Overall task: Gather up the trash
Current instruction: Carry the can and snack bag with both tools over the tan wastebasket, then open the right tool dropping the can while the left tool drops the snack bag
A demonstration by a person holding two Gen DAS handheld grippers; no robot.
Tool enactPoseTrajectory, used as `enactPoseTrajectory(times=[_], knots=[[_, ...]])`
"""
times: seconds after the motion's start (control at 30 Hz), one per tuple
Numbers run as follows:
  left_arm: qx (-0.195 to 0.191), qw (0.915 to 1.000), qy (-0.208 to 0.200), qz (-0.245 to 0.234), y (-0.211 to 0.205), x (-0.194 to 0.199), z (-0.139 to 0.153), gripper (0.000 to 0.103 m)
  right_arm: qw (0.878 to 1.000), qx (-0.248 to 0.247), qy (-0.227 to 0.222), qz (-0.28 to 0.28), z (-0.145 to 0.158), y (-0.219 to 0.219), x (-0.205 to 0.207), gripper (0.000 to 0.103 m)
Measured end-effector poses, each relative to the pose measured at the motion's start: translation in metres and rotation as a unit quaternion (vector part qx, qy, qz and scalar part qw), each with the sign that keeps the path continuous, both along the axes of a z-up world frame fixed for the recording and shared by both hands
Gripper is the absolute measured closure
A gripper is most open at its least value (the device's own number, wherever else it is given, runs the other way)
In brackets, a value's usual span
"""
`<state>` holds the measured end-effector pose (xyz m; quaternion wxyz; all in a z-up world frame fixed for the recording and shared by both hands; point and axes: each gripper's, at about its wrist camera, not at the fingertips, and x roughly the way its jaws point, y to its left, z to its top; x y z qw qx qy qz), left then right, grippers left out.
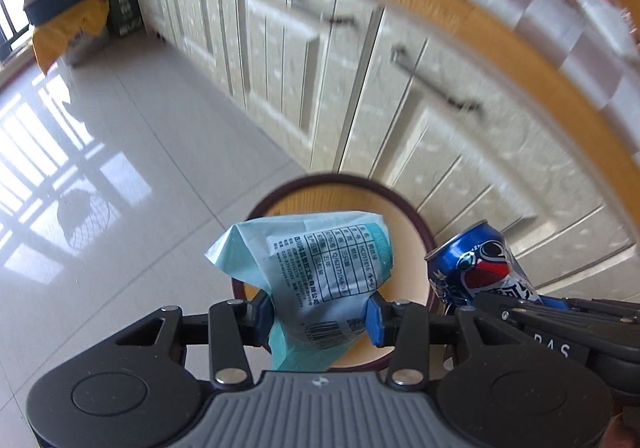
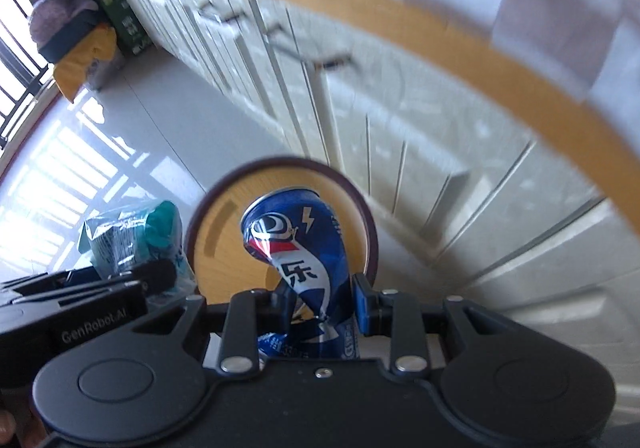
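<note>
We had both loads right above the bin [image 1: 420, 236]: left gripper [image 1: 320, 314] pinching the pale blue wrapper [image 1: 316, 268] over its open mouth, right gripper [image 2: 320, 302] clamped on the dented blue can [image 2: 300, 248], also over the mouth, near the cabinet-side rim. Best release, we judged: centre each load over the opening first, can especially, and drop the wrapper low since it's light and could drift

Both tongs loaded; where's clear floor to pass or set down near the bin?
Bare tile floor runs left of the round bin, toward the window. Right of it the cabinet doors stand close. Over the bin, packet and can crowd together.
</note>
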<state>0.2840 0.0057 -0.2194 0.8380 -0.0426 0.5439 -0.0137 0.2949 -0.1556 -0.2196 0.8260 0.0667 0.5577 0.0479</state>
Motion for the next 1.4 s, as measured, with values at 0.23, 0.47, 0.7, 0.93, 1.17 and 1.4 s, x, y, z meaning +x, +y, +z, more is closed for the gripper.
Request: enactPoseTrajectory(times=[0.23, 0.47, 0.7, 0.93, 1.17, 1.4], knots=[[0.000, 0.9993, 0.037, 0.004, 0.008, 0.013, -0.039, 0.057, 0.999, 0.006, 0.037, -0.010, -0.037, 0.003, 0.017, 0.073], [-0.005, 0.9987, 0.050, 0.004, 0.014, 0.030, -0.062, 0.057, 0.998, 0.024, 0.059, -0.025, -0.065, 0.011, 0.037, 0.072], [-0.014, 0.9983, 0.056, 0.011, 0.021, 0.048, -0.078, 0.057, 0.996, 0.030, 0.069, -0.038, -0.079, 0.016, 0.059, 0.072], [-0.019, 0.9982, 0.057, 0.000, 0.022, 0.068, -0.087, 0.056, 0.994, 0.030, 0.084, -0.059, -0.094, 0.012, 0.075, 0.072], [-0.018, 0.9983, 0.053, -0.018, 0.015, 0.084, -0.094, 0.054, 0.993, 0.039, 0.082, -0.069, -0.097, 0.011, 0.086, 0.068], [-0.015, 0.9970, 0.073, -0.018, 0.017, 0.087, -0.104, 0.038, 0.992, 0.050, 0.086, -0.082, -0.100, 0.005, 0.089, 0.053]])
